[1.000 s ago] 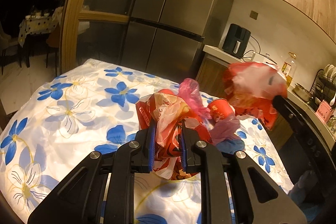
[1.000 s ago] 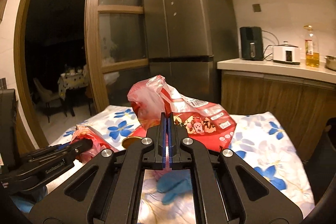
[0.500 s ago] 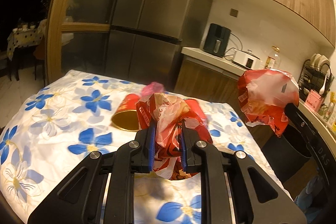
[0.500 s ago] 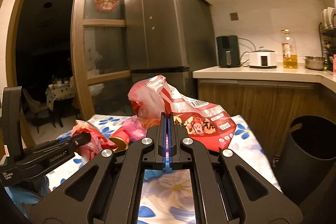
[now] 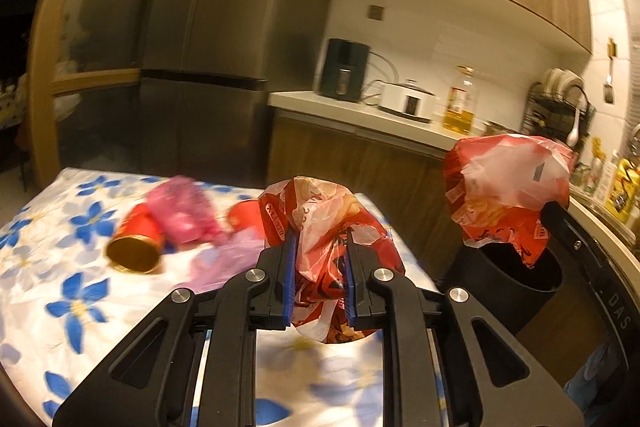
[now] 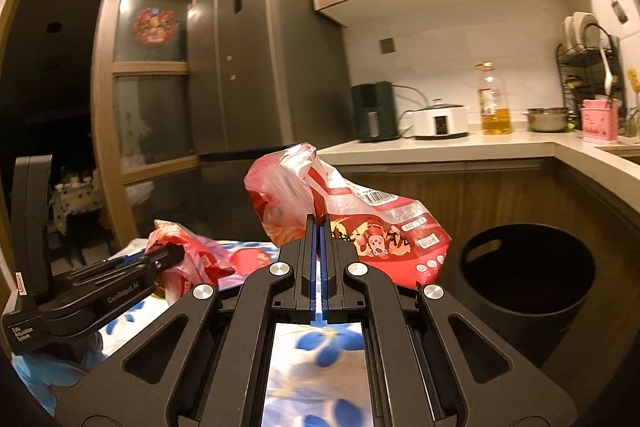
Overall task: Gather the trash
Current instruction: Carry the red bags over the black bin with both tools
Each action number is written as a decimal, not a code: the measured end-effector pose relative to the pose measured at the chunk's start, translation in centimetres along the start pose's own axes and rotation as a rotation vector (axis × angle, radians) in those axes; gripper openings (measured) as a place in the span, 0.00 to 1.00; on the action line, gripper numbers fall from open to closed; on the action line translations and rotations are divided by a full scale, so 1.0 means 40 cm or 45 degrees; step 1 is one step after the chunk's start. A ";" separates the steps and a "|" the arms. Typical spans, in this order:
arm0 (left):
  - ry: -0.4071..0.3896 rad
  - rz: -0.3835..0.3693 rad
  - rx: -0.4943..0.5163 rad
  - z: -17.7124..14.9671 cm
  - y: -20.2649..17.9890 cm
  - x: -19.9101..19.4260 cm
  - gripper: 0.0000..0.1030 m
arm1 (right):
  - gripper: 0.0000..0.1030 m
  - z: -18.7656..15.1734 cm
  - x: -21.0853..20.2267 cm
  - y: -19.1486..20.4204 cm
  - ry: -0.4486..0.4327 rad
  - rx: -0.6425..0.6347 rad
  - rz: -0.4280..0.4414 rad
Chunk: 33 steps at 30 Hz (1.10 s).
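Black bin (image 6: 528, 291) at 3 o'clock in right wrist view, on the floor beside the floral-cloth surface (image 5: 52, 291) — mouth open, inside dark, contents not readable. In left wrist view same bin at 3 o'clock, partly hidden by the right-hand bag.

Large red-and-white snack bag (image 6: 360, 227) pinched by right gripper (image 6: 319, 267), fingers fully closed on a thin fold of the film, bag standing up above the tips, at 12 o'clock. Thin, crinkly, near weightless, slick plastic — likely to slide out of a light pinch, so best held by a bunched fold, not a flat panel.

Second crumpled red wrapper (image 5: 324, 251) clamped by left gripper (image 5: 318, 279), fingers narrow with the wad squeezed between the blue pads, clear of the surface. Soft, springy, compressible; grip on the thick middle looks secure.

Left on the surface at 9 to 10 o'clock in left wrist view: pink plastic bag (image 5: 184, 211), limp and light; red paper cup (image 5: 136, 247) on its side, gold inside facing camera, crushable, likely to roll; second red cup (image 5: 246, 215) behind, partly hidden, blurred.
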<state>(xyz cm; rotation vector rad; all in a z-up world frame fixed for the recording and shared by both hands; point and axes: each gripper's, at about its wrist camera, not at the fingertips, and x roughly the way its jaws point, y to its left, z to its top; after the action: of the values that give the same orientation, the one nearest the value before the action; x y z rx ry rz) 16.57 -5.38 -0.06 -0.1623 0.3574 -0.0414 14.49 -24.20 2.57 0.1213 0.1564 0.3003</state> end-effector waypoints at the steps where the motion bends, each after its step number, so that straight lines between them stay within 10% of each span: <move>1: -0.002 -0.024 0.020 0.003 -0.029 0.009 0.18 | 0.01 0.003 -0.005 -0.019 -0.007 0.004 -0.022; 33: -0.013 -0.432 0.218 0.046 -0.507 0.239 0.19 | 0.01 0.029 -0.030 -0.404 -0.064 0.154 -0.402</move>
<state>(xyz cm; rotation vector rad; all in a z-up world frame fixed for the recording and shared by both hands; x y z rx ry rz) 25.92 -25.76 1.70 -0.0518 0.3111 -0.4049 18.15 -40.00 1.55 0.2207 0.1414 -0.0269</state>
